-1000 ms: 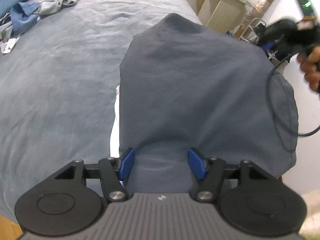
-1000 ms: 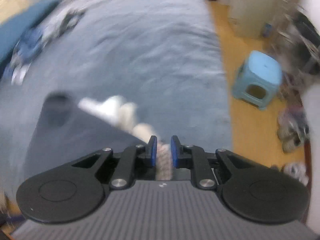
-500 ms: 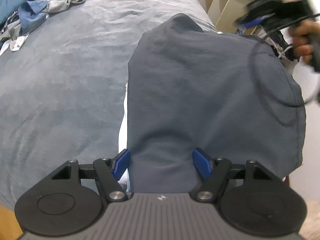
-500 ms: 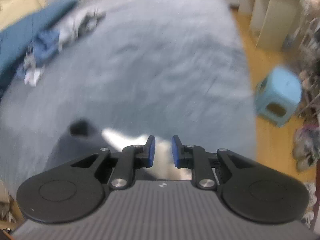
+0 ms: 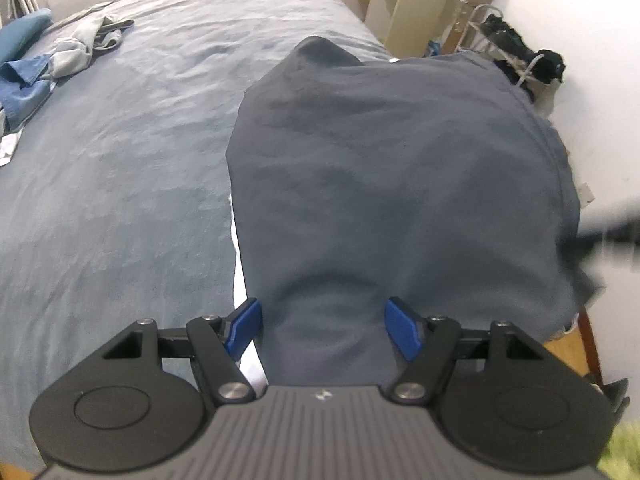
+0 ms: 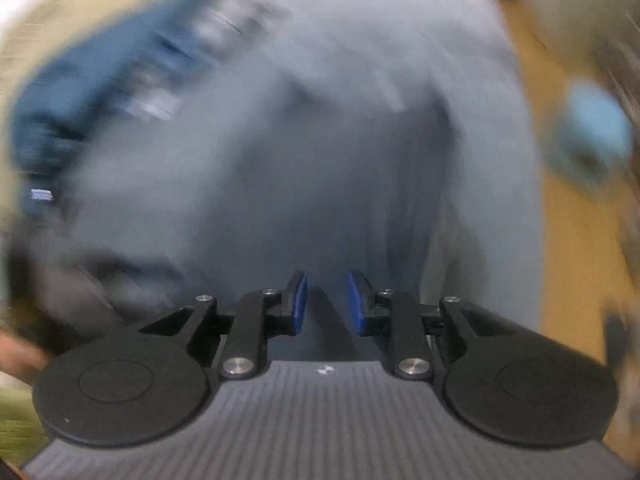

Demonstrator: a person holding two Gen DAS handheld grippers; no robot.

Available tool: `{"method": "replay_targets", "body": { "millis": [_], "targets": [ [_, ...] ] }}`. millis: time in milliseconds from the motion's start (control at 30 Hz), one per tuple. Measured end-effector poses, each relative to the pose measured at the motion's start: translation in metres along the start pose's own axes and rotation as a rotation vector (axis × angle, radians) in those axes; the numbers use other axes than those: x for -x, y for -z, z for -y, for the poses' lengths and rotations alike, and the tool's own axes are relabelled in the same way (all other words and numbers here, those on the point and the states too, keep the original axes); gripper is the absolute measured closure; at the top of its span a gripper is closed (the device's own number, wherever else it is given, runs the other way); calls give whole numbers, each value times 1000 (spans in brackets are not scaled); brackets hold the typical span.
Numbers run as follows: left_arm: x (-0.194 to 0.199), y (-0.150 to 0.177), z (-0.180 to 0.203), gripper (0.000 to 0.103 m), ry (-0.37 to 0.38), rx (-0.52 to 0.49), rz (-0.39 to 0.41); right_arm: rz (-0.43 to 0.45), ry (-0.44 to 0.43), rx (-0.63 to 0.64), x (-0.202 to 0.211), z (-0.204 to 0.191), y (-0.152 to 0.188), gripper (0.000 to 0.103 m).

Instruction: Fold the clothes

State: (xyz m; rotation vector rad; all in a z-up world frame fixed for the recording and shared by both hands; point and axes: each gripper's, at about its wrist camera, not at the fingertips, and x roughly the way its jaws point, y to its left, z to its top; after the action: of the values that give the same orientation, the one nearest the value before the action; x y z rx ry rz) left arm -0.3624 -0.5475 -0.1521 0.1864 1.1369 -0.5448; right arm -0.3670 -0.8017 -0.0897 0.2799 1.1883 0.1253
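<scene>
- The dark grey fabric garment [image 5: 400,168] is lying folded on the blue-grey bedspread [image 5: 120,160], filling the centre and right of the left wrist view, its right edge hanging past the bed's side.
- The left gripper [image 5: 323,326] is hovering at the garment's near edge, its blue pads standing wide apart with a bunched fold of the cloth lying between them; whether the pads are pressing it I cannot tell.
- A strip of white cloth [image 5: 239,276] is peeking out under the garment's left edge.
- A heap of blue and grey clothes [image 5: 52,68] is sitting at upper left.
- The right gripper [image 6: 327,304] is showing a narrow gap; its jaws have just been opening, with nothing between them, over a heavily blurred scene.
</scene>
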Motion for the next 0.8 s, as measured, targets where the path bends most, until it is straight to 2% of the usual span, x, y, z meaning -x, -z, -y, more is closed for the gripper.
{"method": "replay_targets", "body": {
  "millis": [67, 133, 233, 333, 367, 467, 533, 600, 667, 767, 800],
  "targets": [
    [2, 1, -1, 33, -4, -15, 11, -44, 57, -130, 1, 9, 31, 81],
    [10, 1, -6, 33, 2, -18, 26, -8, 77, -185, 23, 9, 48, 81],
    [27, 2, -15, 33, 20, -11, 53, 104, 169, -169, 61, -3, 54, 78],
    [57, 6, -25, 33, 52, 15, 105, 188, 225, -142, 87, -16, 59, 65],
    [68, 7, -28, 33, 59, 25, 125, 211, 243, -132, 93, -22, 59, 59],
    [102, 9, -38, 28, 50, 72, 185, 231, 274, -108, 101, -41, 68, 54],
    [125, 10, -42, 25, 42, 109, 219, 235, 257, -121, 96, -52, 65, 49],
    [147, 12, -41, 17, 30, 139, 252, 247, 225, -139, 98, -62, 63, 41],
    [167, 12, -34, 13, 9, 142, 271, 257, 200, -145, 105, -75, 63, 33],
    [189, 12, -19, 7, -36, 142, 289, 273, 148, -130, 115, -103, 75, 21],
    [194, 12, -15, 6, -52, 152, 292, 280, 143, -118, 119, -110, 81, 21]
  ]
}}
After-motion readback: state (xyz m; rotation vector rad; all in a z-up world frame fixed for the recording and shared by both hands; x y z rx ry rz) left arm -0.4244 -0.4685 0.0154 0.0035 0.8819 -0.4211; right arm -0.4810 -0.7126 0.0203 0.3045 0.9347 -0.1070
